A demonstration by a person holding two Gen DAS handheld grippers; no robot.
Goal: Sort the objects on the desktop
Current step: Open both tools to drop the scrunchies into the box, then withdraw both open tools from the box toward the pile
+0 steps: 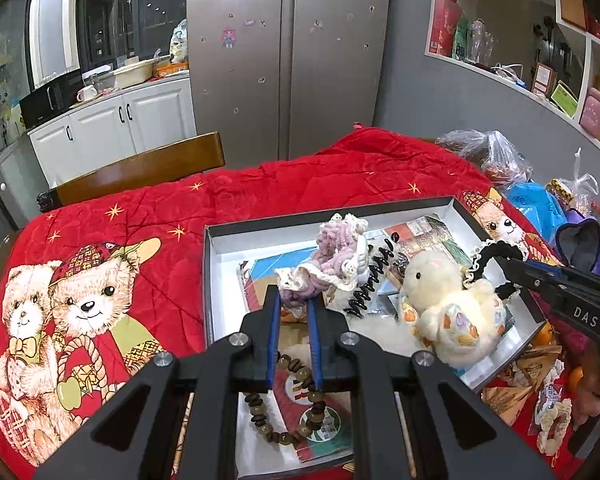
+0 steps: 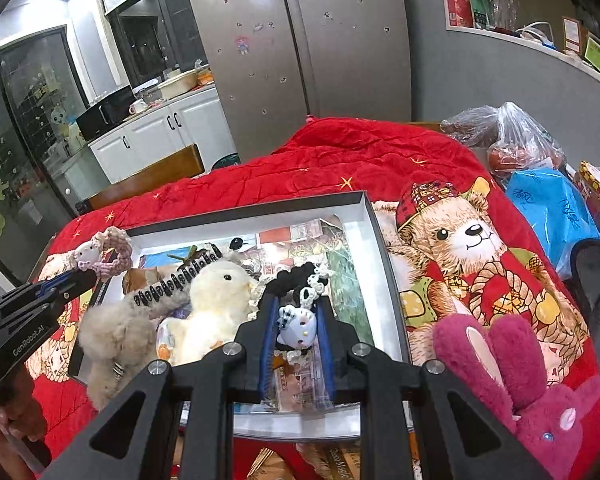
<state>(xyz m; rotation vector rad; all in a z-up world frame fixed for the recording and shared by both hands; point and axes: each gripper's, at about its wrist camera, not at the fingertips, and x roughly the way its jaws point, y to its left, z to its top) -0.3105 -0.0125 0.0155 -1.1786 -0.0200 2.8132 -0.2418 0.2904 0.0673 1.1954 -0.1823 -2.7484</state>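
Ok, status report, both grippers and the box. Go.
Left gripper shut on pink scrunchie. Right gripper shut on black scrunchie. Both over box. Cream plush crowds the middle.

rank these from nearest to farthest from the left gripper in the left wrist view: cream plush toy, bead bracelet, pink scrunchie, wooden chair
1. pink scrunchie, pinched between the left gripper fingers.
2. bead bracelet, just below the fingers, in the box.
3. cream plush toy, to the right in the box.
4. wooden chair, beyond the table's far left edge.

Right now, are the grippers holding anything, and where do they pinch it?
Left gripper pinches the pink-and-cream scrunchie by its lower edge. Right gripper pinches the black scrunchie beside its little cat charm.
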